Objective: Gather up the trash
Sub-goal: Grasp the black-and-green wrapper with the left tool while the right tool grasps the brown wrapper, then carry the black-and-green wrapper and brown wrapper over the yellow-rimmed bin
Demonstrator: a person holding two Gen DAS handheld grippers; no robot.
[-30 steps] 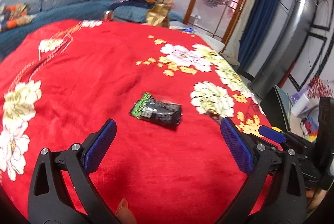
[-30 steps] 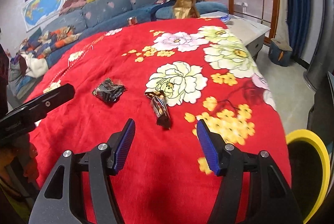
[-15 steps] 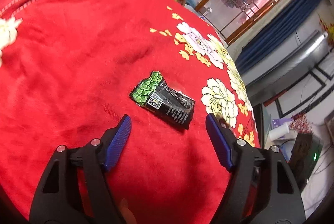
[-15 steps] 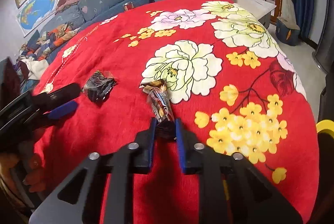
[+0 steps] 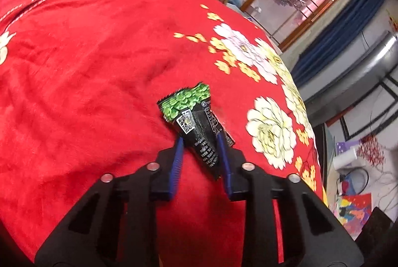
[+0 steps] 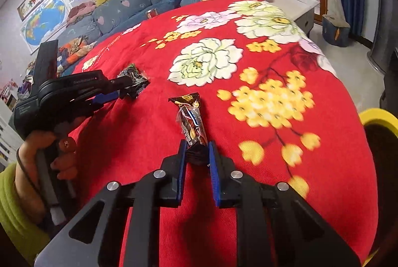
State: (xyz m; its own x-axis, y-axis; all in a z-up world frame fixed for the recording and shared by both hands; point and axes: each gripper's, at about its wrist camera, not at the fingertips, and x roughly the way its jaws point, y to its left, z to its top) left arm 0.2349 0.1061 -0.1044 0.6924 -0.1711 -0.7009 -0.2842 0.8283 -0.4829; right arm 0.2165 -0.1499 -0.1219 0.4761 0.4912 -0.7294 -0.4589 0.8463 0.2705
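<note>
- Left gripper (image 5: 200, 141), jaws closing, pinches a crinkled black-and-green foil snack packet (image 5: 195, 121) on the red floral plush blanket (image 5: 87, 63).
- Right gripper (image 6: 196, 148) clenches a slim brown foil candy wrapper (image 6: 190, 121).

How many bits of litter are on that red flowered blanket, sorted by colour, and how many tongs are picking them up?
Black-and-green snack wrapper: 1, between the closing left tongs.
Brown-and-gold candy wrapper: 1, pinched by the right tongs.
Tongs: 2.
Total: 2 wrappers, 2 tongs, all over the red blanket.
</note>
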